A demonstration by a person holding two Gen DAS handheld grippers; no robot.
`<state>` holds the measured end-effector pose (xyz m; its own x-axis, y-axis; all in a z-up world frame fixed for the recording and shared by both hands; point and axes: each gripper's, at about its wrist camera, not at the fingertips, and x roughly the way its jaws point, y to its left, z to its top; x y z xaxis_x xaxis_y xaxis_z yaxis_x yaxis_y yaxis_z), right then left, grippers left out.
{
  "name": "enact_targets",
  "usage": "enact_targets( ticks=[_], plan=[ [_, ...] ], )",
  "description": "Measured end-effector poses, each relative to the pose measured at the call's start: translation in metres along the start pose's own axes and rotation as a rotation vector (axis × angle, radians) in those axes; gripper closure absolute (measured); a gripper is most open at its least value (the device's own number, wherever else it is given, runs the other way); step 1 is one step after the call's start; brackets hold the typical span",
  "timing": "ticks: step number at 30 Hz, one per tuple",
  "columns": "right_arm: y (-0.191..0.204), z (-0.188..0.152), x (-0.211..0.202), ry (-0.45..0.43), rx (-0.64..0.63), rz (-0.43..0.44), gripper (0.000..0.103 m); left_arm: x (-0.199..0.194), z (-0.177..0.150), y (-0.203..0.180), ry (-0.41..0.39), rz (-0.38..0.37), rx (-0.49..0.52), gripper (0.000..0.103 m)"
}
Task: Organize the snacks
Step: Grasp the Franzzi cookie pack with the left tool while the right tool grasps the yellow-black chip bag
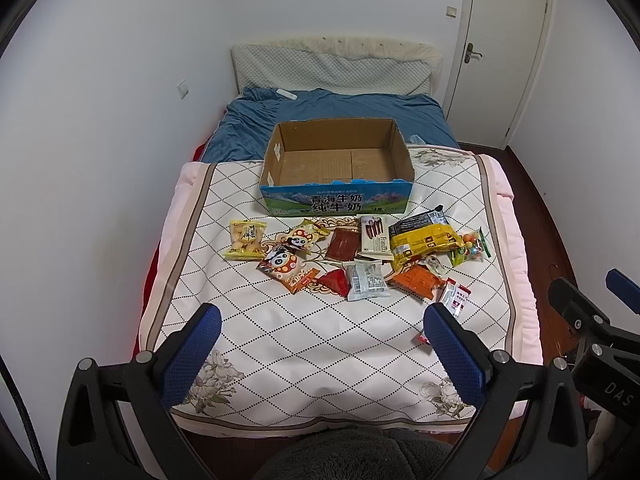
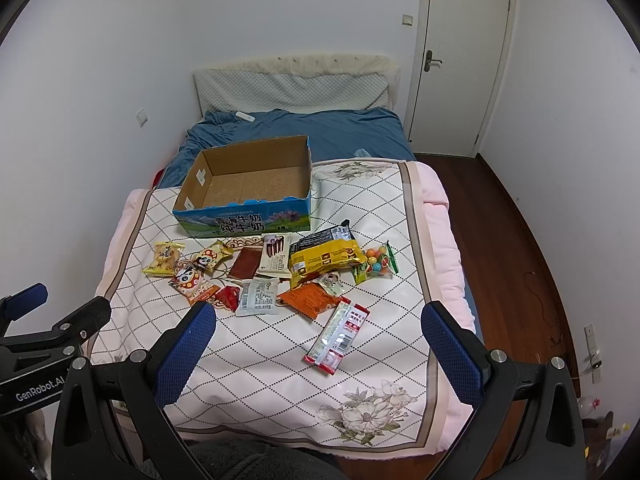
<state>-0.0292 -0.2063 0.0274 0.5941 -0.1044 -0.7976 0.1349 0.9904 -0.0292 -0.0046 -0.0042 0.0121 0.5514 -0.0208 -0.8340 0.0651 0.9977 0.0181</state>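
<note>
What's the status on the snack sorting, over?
Left gripper and right gripper: jaws open, holding nothing. Box has no snacks in it. Snacks scattered on the quilt in front of it. Nothing in the way.

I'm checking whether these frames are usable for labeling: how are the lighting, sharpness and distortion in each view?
Left wrist view: even, soft light, the snack packets sharp, strong fisheye bending of the door, dark corner vignette, a red glow along the bed's left edge. Right wrist view: same even light, box print readable, mild glare on the red-and-white packet, walls curved.
</note>
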Motion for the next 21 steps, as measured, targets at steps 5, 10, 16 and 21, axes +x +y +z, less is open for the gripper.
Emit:
enact_targets(
  ticks=[5, 10, 16, 21],
  plan=[
    [0.0, 0.001, 0.007, 0.009, 0.003, 0.006, 0.0, 0.002, 0.001, 0.0, 0.003, -0.001, 0.0, 0.0],
    [-0.005, 0.003, 0.029, 0.043, 0.05, 0.025, 0.0, 0.017, 0.013, 0.007, 0.006, 0.023, -0.016, 0.0],
    [-0.032, 0.009, 0.112, 0.179, 0.228, 0.127, 0.0, 0.079, 0.027, 0.015, 0.06, 0.063, -0.068, 0.0],
    [-0.057, 0.016, 0.217, 0.298, 0.38, 0.18, 0.0, 0.145, 0.039, 0.02, 0.123, 0.108, -0.114, 0.0]
  ],
)
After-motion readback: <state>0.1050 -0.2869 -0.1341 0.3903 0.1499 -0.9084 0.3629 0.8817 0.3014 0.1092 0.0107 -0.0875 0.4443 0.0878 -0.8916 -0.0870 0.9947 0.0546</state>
